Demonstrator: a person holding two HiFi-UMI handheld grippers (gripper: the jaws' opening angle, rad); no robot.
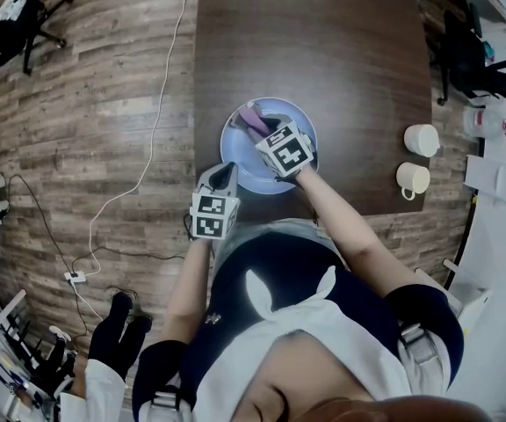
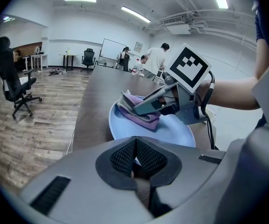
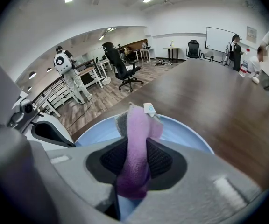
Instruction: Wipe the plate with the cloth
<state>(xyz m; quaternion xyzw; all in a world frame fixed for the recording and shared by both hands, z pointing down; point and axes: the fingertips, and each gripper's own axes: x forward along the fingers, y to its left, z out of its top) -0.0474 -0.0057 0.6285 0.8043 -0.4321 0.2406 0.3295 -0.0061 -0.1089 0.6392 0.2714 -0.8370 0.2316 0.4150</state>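
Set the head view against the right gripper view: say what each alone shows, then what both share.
Head view alone: a white mug and a second mug near the right edge of the table. Right gripper view alone: the right gripper with its pads clamped on the cloth, the white tag on it, a distant whiteboard. Both: the purple cloth on the blue plate, on the dark table.

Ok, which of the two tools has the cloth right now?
The right tool, over the plate: the purple cloth is pinched between its pads. The left tool only grips the plate's near rim, no cloth.
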